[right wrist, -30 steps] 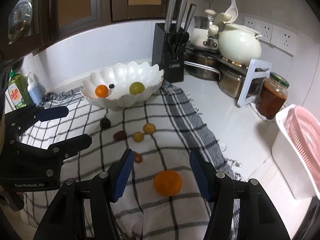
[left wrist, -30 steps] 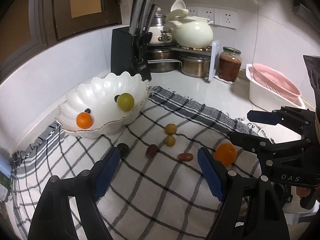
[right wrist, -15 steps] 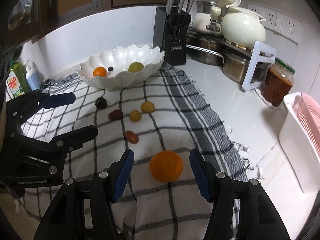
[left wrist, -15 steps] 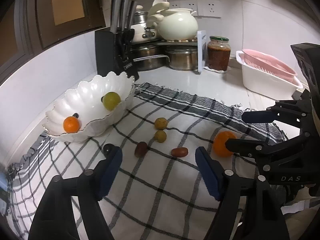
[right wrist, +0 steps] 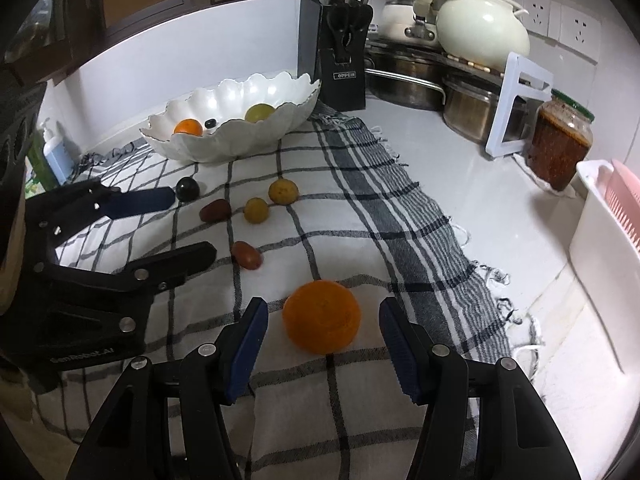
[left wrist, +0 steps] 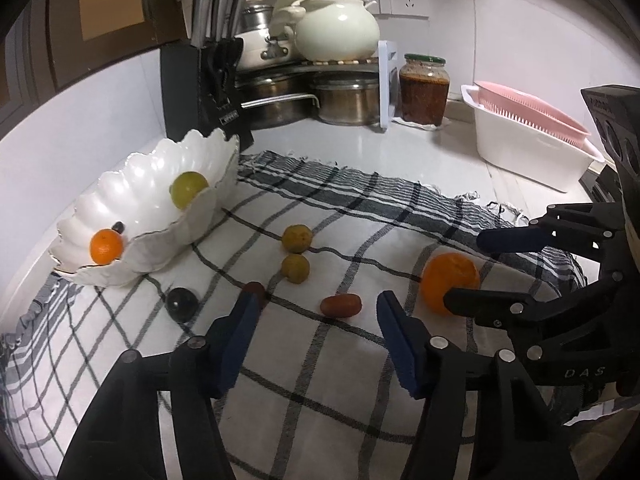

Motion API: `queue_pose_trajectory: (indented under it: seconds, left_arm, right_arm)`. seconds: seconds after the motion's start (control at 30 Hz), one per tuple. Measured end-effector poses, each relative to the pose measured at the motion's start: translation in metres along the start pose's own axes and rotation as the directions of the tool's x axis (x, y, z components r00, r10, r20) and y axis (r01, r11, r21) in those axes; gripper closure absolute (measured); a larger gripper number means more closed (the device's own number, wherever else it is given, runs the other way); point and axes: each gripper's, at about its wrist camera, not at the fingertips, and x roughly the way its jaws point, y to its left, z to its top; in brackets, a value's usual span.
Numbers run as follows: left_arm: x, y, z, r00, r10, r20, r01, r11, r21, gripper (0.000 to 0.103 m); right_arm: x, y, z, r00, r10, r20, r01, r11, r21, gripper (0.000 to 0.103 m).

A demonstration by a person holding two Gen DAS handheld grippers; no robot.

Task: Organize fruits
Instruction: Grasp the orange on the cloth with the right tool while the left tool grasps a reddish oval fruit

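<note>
White countertop (right wrist: 452, 184) carries a black-and-white checked cloth (right wrist: 360, 184), with a scalloped white bowl (right wrist: 224, 144) on the cloth's far corner beside a black knife block (right wrist: 340, 60).

Right gripper (right wrist: 322, 330): jaws spread, pads clear of everything. A large orange (right wrist: 320, 316) sits on the cloth between the two blue pads, touching neither.

Left gripper (left wrist: 316, 332): jaws have just been closing and stand partly spread; nothing is pinched. A small red oblong fruit (left wrist: 341, 306) lies on the cloth just ahead of the gap, its long axis running roughly across the gap from pad to pad. A second dark red fruit (left wrist: 254, 289) is partly hidden behind the left-hand pad.

Other loose fruit on the cloth: two small yellow-green fruits (left wrist: 296, 254) close together, and one dark round fruit (left wrist: 182, 303) near the bowl.

Bowl contents: one small orange (left wrist: 106, 246), one green round fruit (left wrist: 188, 189), one small dark fruit (left wrist: 118, 227).
</note>
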Motion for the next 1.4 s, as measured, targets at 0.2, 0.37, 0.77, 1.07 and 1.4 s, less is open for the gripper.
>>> queue_pose_trajectory:
  seconds: [0.2,0.37,0.77,1.07,1.4]
  left_arm:
    - [0.017,-0.005,0.0,0.999,-0.012,-0.037,0.012,1.0,0.007,0.05]
    - [0.031,-0.007,-0.001,0.997,-0.011,-0.075,0.011,1.0,0.001,0.055]
    - [0.047,-0.013,-0.002,0.993,-0.001,-0.121,-0.001,1.0,-0.009,0.065]
    - [0.049,-0.016,-0.001,0.992,0.007,-0.127,-0.01,1.0,-0.023,0.075]
    - [0.03,-0.011,-0.001,0.994,0.012,-0.11,-0.02,0.997,-0.073,0.076]
  right_arm:
    - [0.009,-0.001,-0.002,0.999,0.033,-0.021,-0.032,0.999,0.023,0.044]
    - [0.017,-0.005,-0.004,0.999,0.035,-0.032,-0.034,0.999,0.033,0.045]
    - [0.028,-0.008,-0.002,0.997,0.071,-0.037,-0.07,0.997,0.035,0.055]
    - [0.029,-0.008,-0.002,0.996,0.075,-0.038,-0.074,0.996,0.041,0.057]
    - [0.023,-0.007,0.0,0.995,0.094,-0.03,-0.092,0.994,0.051,0.058]
